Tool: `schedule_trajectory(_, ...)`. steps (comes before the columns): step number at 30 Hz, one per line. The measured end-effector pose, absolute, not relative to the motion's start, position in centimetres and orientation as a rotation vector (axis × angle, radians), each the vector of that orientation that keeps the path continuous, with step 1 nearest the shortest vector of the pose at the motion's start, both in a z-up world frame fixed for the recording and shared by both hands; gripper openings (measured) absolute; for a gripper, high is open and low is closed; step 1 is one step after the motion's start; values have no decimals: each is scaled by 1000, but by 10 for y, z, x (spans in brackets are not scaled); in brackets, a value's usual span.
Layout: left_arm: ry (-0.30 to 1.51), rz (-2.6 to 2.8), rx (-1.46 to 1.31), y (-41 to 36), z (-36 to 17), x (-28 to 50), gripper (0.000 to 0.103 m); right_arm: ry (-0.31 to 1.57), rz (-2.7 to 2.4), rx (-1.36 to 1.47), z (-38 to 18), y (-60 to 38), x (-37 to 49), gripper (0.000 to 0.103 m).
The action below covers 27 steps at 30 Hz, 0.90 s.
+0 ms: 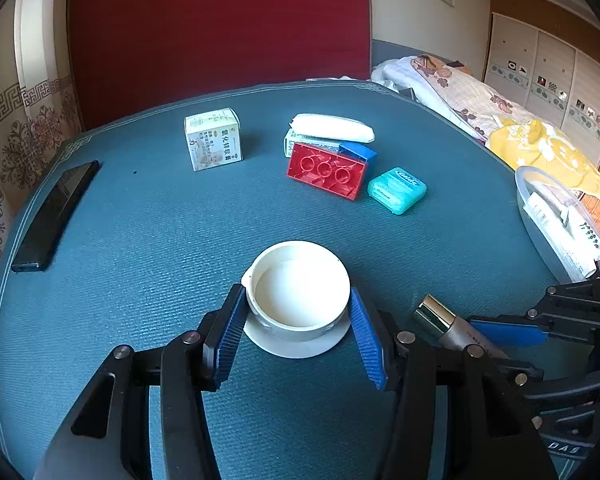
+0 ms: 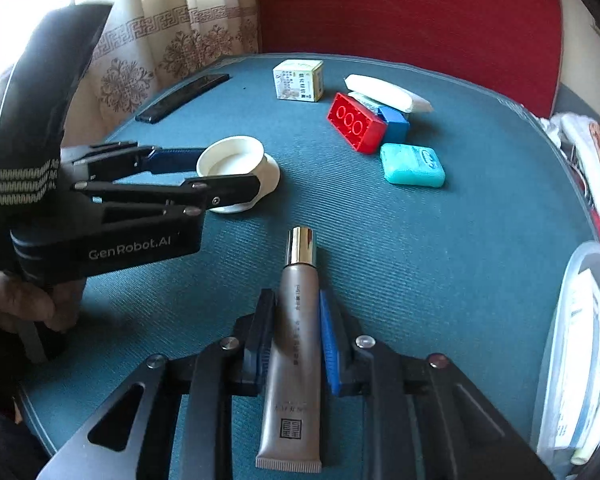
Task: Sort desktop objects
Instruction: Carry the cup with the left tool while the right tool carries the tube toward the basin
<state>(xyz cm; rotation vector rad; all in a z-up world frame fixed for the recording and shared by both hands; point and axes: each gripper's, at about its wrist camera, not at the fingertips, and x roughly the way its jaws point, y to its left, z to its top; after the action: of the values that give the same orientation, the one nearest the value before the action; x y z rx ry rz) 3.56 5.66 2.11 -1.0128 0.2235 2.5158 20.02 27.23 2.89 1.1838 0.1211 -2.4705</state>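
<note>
My left jaws pinch the white jar [image 1: 300, 292] on the tabletop [image 1: 140, 240]; my right jaws clamp the brown tube [image 2: 296, 340], cap pointing ahead.

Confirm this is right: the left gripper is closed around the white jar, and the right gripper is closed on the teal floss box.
Not quite. The right gripper is closed on the grey tube, not the teal floss box, which lies untouched farther up the table, as the right wrist view shows. The left gripper around the white jar is correct.
</note>
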Motion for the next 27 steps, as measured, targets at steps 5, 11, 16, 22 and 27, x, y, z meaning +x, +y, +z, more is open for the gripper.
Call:
schedule_trajectory(5,222,2515,-1020,62,22,41,55,-26,-2459,1178,35,287,199,22)
schedule_trajectory(11,230,2507,-1022,72,24,47,55,-90,-2476,1125,48,303,207,17)
schedule_trajectory(16,237,2505,-1020,78,24,50,55,-141,-2450,1163,41,307,202,17)
schedule_trajectory(22,233,2504,-1033,78,23,49,55,-144,-2425,1197,30,307,198,27)
schedule_trajectory(27,217,2496,-1041,76,21,48,55,-80,-2426,1200,26,297,196,41)
